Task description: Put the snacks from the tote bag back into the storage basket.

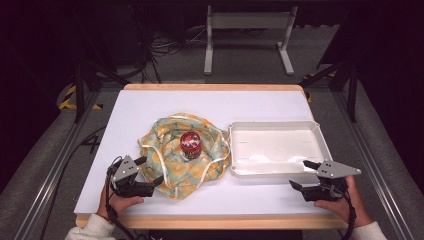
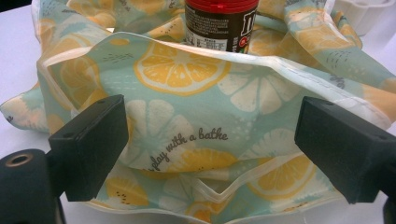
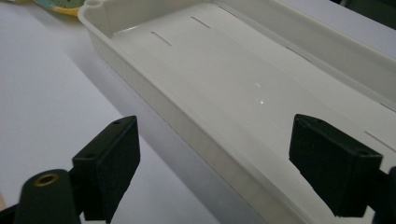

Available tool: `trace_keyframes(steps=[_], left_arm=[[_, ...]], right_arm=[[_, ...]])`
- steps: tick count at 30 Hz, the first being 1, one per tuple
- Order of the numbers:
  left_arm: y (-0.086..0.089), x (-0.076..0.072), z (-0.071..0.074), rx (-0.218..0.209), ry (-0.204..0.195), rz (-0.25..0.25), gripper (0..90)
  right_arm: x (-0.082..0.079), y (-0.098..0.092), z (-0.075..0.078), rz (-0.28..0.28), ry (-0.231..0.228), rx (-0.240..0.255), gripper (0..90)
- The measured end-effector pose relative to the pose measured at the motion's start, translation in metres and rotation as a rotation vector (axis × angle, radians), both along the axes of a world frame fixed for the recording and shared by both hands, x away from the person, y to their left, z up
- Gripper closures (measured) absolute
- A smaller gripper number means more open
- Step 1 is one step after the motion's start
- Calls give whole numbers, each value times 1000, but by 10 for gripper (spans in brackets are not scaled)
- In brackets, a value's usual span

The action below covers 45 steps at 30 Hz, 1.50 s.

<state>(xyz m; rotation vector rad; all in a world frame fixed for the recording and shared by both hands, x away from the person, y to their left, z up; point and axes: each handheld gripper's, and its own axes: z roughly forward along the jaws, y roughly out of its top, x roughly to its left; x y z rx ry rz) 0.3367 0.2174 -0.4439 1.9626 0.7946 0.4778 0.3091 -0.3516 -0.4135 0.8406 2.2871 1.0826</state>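
High view. Table (image 1: 150,102): white top with a wooden rim, wide bare strips along the far edge and both sides. Cloth (image 1: 182,152): lemon-printed, crumpled, left of centre, its near edge close to the table's front edge. Jar (image 1: 190,145): dark, red lid, upright in the middle of the cloth, ringed by raised folds. Tray (image 1: 235,145): white, shallow, right of centre, its left wall touching or just beside the cloth, its right wall near the table's right edge. Left gripper (image 1: 147,173): at the cloth's near-left edge, jaws apart, holding nothing. Right gripper (image 1: 304,174): just in front of the tray's near-right corner, jaws apart, holding nothing; open tabletop lies between the two grippers along the front.

Left gripper view. Left gripper (image 2: 210,144): jaws spread wide, a hemmed fold of cloth (image 2: 187,93) standing between and beyond them. Jar (image 2: 219,23): behind that fold, lower part hidden by it.

Right gripper view. Right gripper (image 3: 215,163): jaws wide apart, straddling the tray's near wall (image 3: 154,77); bare table (image 3: 46,84) to the left, the tray floor to the right.
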Motion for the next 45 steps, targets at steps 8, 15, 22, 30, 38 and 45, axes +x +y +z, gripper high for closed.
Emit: trace_keyframes(steps=[8, 15, 22, 30, 38, 45], left_arm=[[1, -3, -1, 15, -4, -1, 104], [4, -6, -1, 15, -5, 6, 104], [5, -8, -2, 17, 1, 8, 109], [4, -9, -2, 16, 3, 10, 114], [1, -7, -1, 19, -1, 0, 113], [-1, -6, -1, 14, -2, 0, 112]], right_arm=[[-1, 11, 5, 67, 35, -43, 138], [3, 22, 7, 101, 45, -76, 165], [13, 42, 21, 174, 68, -126, 188], [25, 56, 28, 206, 98, -156, 201], [41, 79, 39, 254, 112, -207, 202], [58, 102, 43, 272, 121, -233, 207]])
